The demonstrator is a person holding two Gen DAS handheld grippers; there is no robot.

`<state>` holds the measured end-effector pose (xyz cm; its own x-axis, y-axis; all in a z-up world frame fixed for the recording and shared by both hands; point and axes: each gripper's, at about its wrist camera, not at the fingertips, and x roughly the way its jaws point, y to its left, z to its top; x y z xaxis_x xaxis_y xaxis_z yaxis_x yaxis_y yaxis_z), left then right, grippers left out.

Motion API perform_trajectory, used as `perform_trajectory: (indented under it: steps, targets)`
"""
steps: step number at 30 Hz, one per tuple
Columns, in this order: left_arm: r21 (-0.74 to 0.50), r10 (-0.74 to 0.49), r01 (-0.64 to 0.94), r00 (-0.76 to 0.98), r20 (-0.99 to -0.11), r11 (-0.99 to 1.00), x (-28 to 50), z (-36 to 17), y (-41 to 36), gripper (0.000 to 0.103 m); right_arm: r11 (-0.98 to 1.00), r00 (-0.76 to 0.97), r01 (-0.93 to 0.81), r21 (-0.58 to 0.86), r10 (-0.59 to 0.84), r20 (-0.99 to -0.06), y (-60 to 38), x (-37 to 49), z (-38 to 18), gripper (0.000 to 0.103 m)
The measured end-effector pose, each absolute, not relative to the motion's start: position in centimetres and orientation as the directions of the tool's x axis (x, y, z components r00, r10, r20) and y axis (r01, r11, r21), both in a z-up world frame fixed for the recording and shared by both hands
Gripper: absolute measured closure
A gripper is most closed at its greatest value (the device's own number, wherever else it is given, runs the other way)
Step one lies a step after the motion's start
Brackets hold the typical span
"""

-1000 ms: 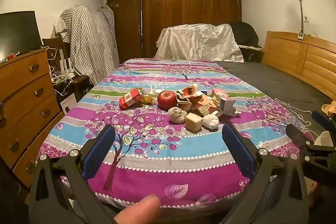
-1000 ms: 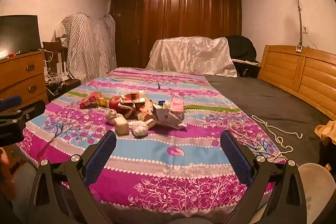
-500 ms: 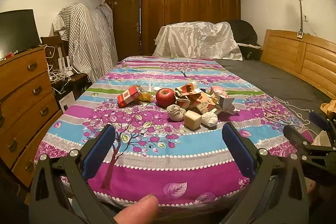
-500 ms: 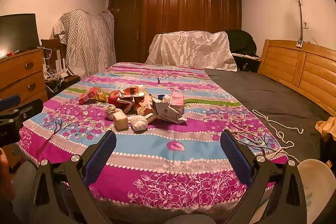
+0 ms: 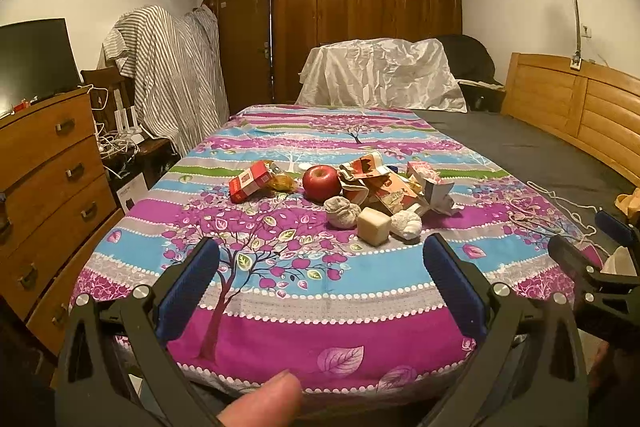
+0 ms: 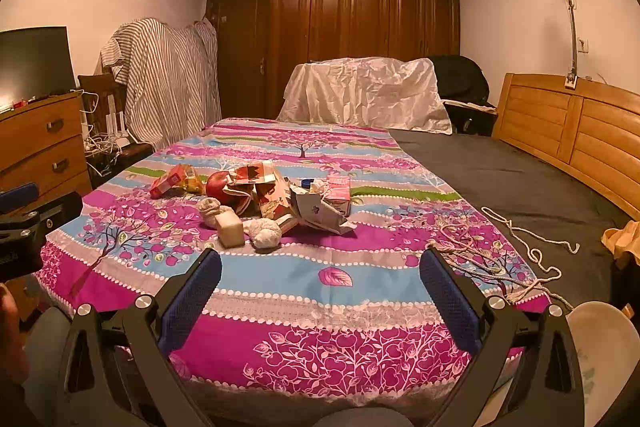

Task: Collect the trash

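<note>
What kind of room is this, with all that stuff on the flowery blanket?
It looks like a bedroom. A bed with a wooden headboard fills the middle, a tall wooden wardrobe stands at the back wall, and a chest of drawers sits to the left.

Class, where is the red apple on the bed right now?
In both wrist views the red apple sits left of centre in the pile, between the red packet and the crumpled cartons.

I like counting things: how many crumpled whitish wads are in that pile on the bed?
2: one wad in front of the apple, left of the pale cube; another wad right of the cube. Cartons may hide more.
</note>
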<state>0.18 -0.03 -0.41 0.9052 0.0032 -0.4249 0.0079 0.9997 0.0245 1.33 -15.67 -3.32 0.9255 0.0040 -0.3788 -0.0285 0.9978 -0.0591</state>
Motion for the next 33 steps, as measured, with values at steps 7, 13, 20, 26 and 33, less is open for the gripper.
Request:
perform_trajectory:
  steps: [7, 13, 20, 26, 33]
  targets:
    - [0.023, 0.001, 0.01, 0.903, -0.43, 1.0, 0.15, -0.39, 0.1, 0.005, 0.998, 0.925, -0.028, -0.059, 0.004, -0.38, -15.65, 1.27, -3.38, 0.004]
    - [0.021, 0.0, 0.01, 0.902, -0.432, 1.0, 0.19, -0.39, 0.15, 0.005, 0.998, 0.924, -0.03, -0.057, 0.006, -0.381, -15.64, 1.25, -3.41, 0.004]
    - [0.024, -0.005, 0.017, 0.902, -0.432, 1.0, 0.22, -0.35, 0.13, 0.005, 0.998, 0.924, -0.031, -0.057, 0.007, -0.382, -15.69, 1.35, -3.47, 0.004]
    - [0.024, 0.001, 0.011, 0.9, -0.435, 1.0, 0.32, -0.31, 0.18, 0.005, 0.998, 0.924, -0.033, -0.059, 0.008, -0.382, -15.63, 1.45, -3.39, 0.004]
    - [0.024, 0.005, 0.006, 0.901, -0.433, 1.0, 0.4, -0.33, 0.3, 0.005, 0.998, 0.923, -0.034, -0.059, 0.008, -0.384, -15.58, 1.41, -3.34, 0.004]
